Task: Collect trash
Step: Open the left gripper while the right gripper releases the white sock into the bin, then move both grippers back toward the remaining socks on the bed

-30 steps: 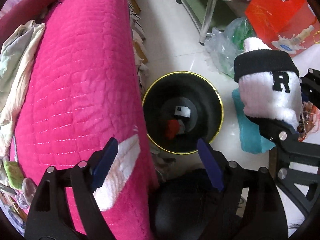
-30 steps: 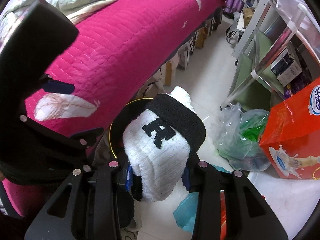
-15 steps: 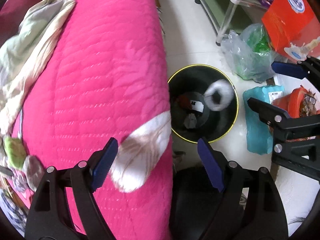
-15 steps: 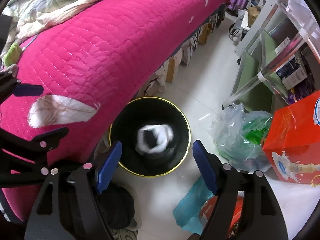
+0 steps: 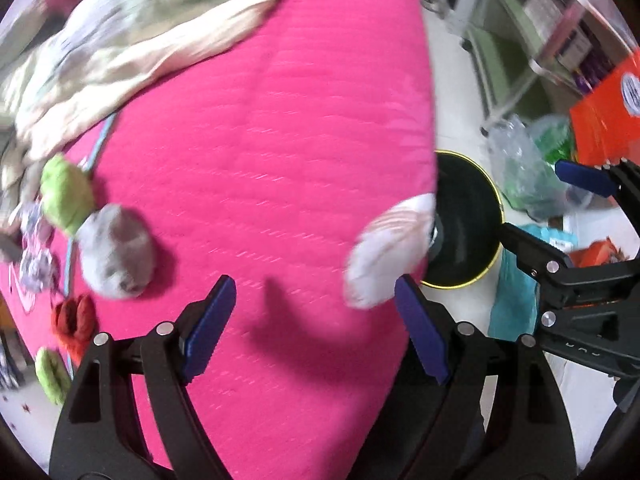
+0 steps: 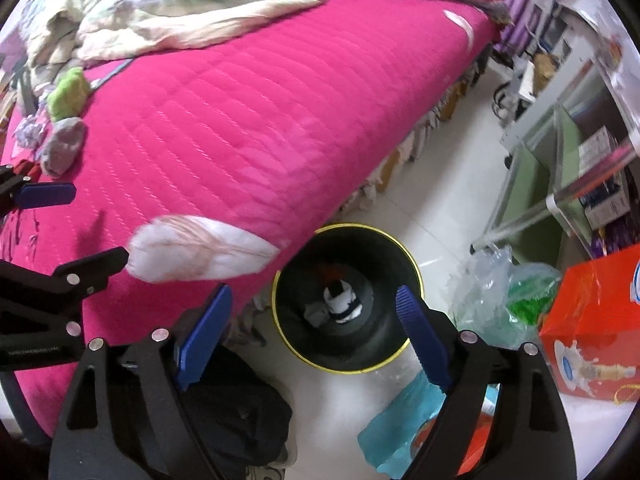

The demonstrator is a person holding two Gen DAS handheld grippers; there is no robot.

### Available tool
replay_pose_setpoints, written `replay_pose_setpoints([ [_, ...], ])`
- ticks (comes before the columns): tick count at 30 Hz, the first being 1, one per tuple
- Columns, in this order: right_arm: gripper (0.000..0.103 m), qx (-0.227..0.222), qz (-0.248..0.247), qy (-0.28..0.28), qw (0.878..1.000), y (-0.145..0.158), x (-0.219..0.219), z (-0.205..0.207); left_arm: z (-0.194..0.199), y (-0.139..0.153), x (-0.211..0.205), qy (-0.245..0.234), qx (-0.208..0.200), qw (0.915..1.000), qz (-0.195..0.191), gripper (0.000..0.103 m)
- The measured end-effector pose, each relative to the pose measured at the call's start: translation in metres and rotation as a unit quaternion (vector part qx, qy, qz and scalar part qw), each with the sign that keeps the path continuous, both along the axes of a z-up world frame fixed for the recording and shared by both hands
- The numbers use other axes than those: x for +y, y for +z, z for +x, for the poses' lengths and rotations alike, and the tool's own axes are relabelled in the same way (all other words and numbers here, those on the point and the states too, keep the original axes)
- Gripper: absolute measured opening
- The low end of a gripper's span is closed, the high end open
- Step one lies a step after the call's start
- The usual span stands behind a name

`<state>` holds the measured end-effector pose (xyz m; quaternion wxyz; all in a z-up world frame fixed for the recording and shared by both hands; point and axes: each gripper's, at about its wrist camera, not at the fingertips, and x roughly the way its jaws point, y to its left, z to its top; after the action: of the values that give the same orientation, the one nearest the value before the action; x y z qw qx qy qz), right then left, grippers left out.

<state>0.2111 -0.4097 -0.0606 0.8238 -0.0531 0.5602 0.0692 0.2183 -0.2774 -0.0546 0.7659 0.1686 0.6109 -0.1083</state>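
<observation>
A black bin with a yellow rim (image 6: 347,368) stands on the floor beside the pink bed (image 6: 248,120); it also shows in the left wrist view (image 5: 468,240). A white and black sock (image 6: 341,305) lies inside it with other scraps. My right gripper (image 6: 312,336) is open and empty above the bin. My left gripper (image 5: 316,320) is open and empty over the bed. At the bed's left edge lie a grey ball (image 5: 114,250), a green wad (image 5: 66,194), a red scrap (image 5: 74,322), crumpled paper (image 5: 36,268) and a second green wad (image 5: 50,376).
A crumpled blanket (image 5: 132,40) lies at the bed's far end. On the floor are a clear plastic bag (image 6: 504,300), an orange carton (image 6: 592,320), a teal bag (image 6: 400,428) and dark clothing (image 6: 236,420). A green shelf unit (image 6: 568,152) stands at the right.
My right gripper opened and the white sock dropped into the bin. My left gripper swung left from above the bin to over the bed, bringing the scraps into view.
</observation>
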Motion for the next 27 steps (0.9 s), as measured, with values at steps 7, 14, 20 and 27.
replay_pose_setpoints([
  [7, 0.078, -0.001, 0.003, 0.032, 0.999, 0.011, 0.038, 0.008, -0.002, 0.008, 0.035, 0.038, -0.002, 0.9992, -0.011, 0.080],
  [14, 0.078, -0.001, -0.007, 0.060, 0.998, 0.015, 0.071, 0.013, -0.002, 0.016, 0.062, 0.068, -0.008, 0.9975, -0.017, 0.080],
  [20, 0.078, -0.005, -0.007, 0.083, 0.997, 0.020, 0.094, 0.017, -0.006, 0.025, 0.089, 0.086, -0.014, 0.9960, -0.020, 0.080],
  [27, 0.078, -0.007, -0.008, 0.108, 0.994, 0.022, 0.125, 0.022, -0.011, 0.030, 0.123, 0.110, -0.020, 0.9936, -0.019, 0.080],
])
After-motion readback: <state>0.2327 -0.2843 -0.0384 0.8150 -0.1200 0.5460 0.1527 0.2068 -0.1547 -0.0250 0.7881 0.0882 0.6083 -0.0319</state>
